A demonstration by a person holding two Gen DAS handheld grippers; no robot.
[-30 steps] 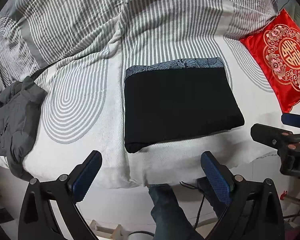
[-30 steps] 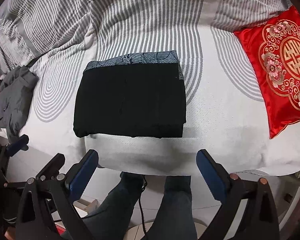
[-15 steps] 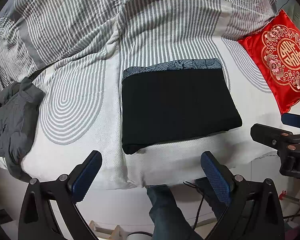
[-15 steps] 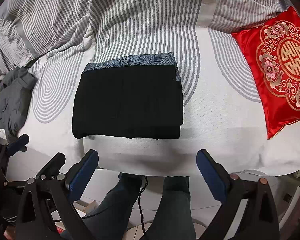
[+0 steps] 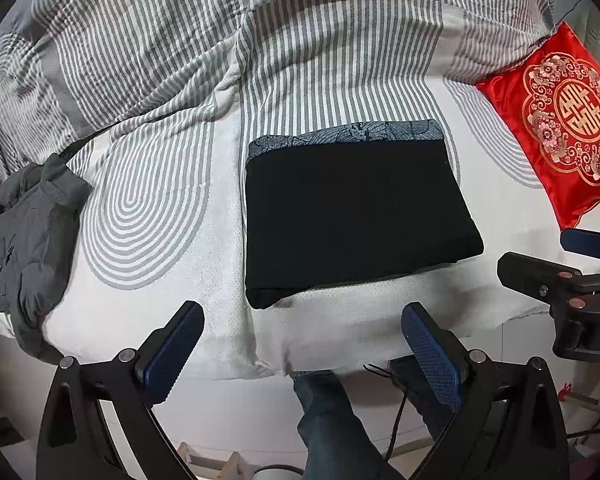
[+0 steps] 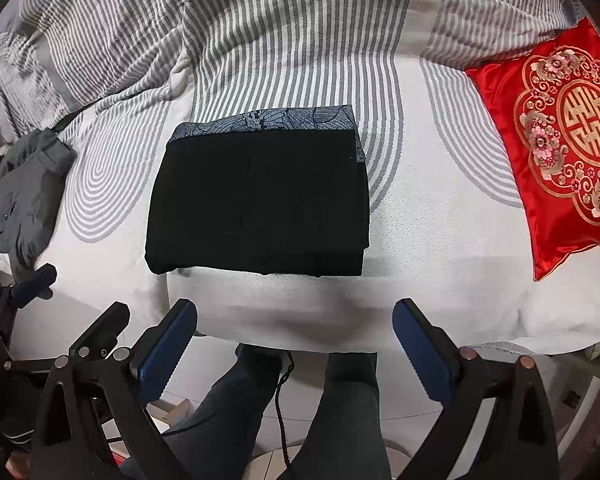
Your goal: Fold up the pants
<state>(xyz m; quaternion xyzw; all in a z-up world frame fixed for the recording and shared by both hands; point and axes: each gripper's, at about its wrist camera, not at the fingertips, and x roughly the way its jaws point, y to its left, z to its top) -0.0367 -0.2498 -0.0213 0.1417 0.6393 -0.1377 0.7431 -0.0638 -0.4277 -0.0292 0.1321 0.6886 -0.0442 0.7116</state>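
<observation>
We are holding the left gripper (image 5: 302, 344) and right gripper (image 6: 296, 340) off the near edge of the bed (image 6: 440, 264), jaws on both spread wide and gripping nothing. The black pants (image 6: 260, 196) are lying as a compact folded rectangle near the mattress's front edge, between a grey garment (image 6: 24, 192) and a red cushion (image 6: 560, 136). The folding is looking finished to us; doing this well means pulling clear without snagging the stack. Its long axis is running left to right, the patterned band (image 6: 264, 120) facing the far side.
</observation>
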